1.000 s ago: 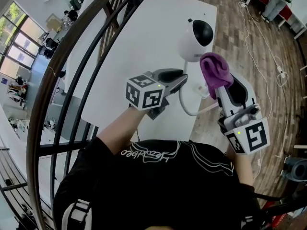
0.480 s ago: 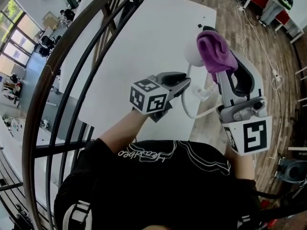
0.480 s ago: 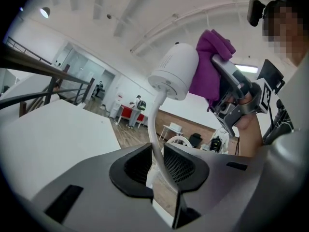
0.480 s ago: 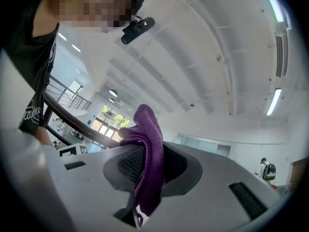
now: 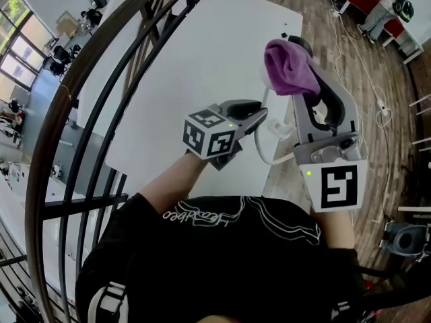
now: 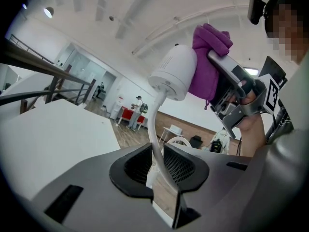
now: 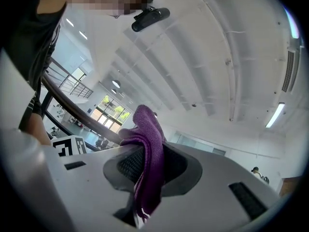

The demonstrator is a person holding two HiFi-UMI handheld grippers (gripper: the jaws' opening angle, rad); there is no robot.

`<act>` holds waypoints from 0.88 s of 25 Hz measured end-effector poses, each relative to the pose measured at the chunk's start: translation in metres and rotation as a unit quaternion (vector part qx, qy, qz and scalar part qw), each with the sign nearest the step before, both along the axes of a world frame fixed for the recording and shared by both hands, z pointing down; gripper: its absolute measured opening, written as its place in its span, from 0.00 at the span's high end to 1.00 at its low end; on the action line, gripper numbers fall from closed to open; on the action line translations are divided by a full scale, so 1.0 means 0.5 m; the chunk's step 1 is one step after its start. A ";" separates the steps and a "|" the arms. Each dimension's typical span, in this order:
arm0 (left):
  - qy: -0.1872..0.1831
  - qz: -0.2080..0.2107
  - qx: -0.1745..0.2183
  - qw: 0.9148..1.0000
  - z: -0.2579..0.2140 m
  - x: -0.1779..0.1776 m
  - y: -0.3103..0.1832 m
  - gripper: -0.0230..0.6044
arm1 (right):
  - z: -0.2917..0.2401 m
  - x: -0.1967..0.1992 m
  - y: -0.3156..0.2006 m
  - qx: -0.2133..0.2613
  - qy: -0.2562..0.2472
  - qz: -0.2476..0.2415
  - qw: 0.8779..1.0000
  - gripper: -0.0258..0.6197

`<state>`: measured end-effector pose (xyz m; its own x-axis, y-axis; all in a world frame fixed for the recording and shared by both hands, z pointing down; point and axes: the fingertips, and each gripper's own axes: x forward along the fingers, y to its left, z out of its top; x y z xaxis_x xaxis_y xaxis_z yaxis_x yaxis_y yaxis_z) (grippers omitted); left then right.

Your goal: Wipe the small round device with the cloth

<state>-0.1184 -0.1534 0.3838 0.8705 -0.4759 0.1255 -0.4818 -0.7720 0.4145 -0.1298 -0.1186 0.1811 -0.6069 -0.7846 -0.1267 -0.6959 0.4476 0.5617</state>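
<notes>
The small round device is a white camera head [image 6: 174, 74] on a thin white bendable stem [image 6: 155, 144]. My left gripper [image 6: 155, 166] is shut on that stem, low down, above the white table [image 5: 202, 59]. In the head view the left gripper [image 5: 261, 118] reaches right to the stem [image 5: 259, 148]. My right gripper [image 5: 301, 89] is shut on a purple cloth [image 5: 288, 66], which covers the device head and hides almost all of it there. In the left gripper view the cloth [image 6: 207, 57] presses against the head's right side. The cloth [image 7: 147, 163] hangs between the right gripper's [image 7: 149, 164] jaws.
A dark curved railing [image 5: 87, 99] runs along the table's left side. Wooden floor with loose cables [image 5: 363, 66] lies to the right of the table. The device's small white base [image 5: 281, 132] sits near the table's right edge.
My right gripper has carried the purple cloth from below the device head up over it, so the head is now covered. The left gripper has stayed on the stem.
</notes>
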 end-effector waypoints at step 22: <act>0.009 -0.010 0.003 1.000 0.005 0.001 0.000 0.84 | 0.181 -0.038 -0.002 -0.106 0.046 -0.047 0.992 0.86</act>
